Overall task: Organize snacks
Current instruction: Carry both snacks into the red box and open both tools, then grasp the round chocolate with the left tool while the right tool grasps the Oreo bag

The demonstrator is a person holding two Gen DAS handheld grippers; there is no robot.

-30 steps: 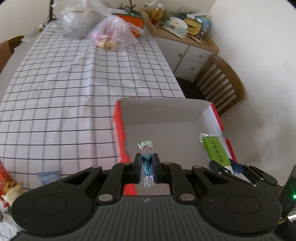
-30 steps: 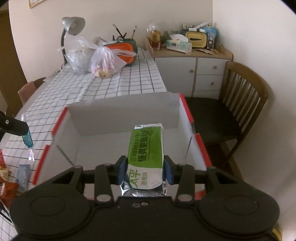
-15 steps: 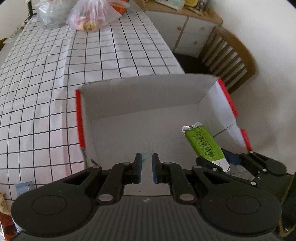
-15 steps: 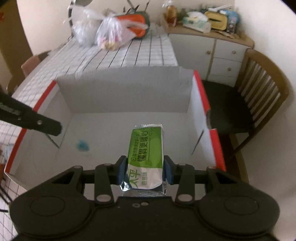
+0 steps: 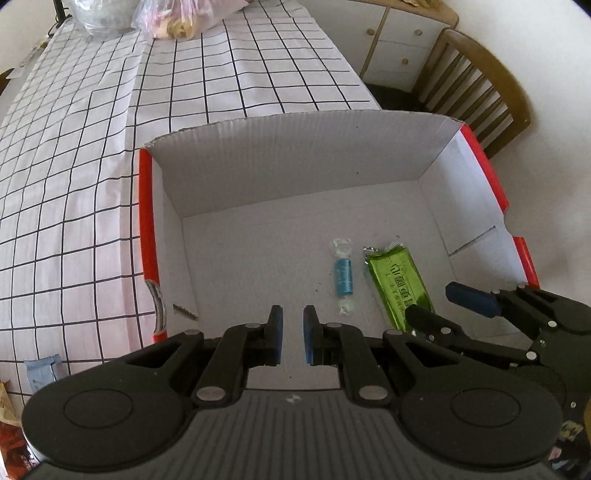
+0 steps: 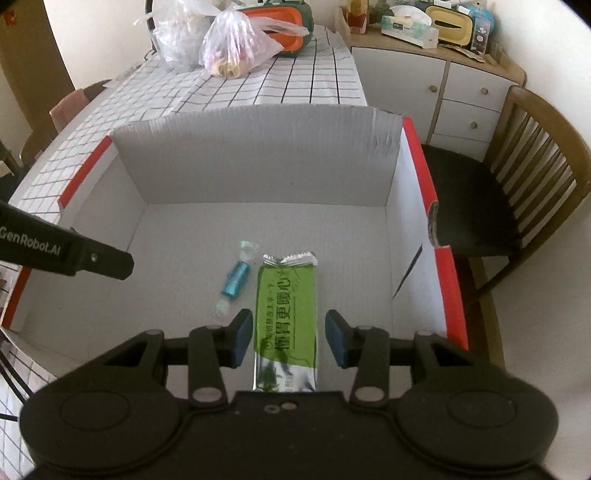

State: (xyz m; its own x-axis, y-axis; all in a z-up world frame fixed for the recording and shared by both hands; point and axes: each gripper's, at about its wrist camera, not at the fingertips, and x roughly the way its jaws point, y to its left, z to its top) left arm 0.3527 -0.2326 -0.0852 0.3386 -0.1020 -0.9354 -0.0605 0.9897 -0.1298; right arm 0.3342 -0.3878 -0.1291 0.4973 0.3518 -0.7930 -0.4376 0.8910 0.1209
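Observation:
A white cardboard box with red rims stands open on the checked tablecloth. On its floor lie a blue wrapped candy and, just right of it, a green snack packet. My left gripper hovers over the box's near left part, jaws drawn to a narrow slit with nothing in them. In the right wrist view the candy and packet lie side by side. My right gripper straddles the packet's near end. Its jaws are opening and its pads stand clear of the wrapper.
Two plastic bags and an orange container sit at the table's far end. A wooden chair and a white cabinet stand right of the box. A small blue packet lies on the cloth left of the box.
The blue candy has left my left gripper and lies on the box floor. My right jaws have parted from the green packet, which now rests there too. Both grippers sank lower over the box.

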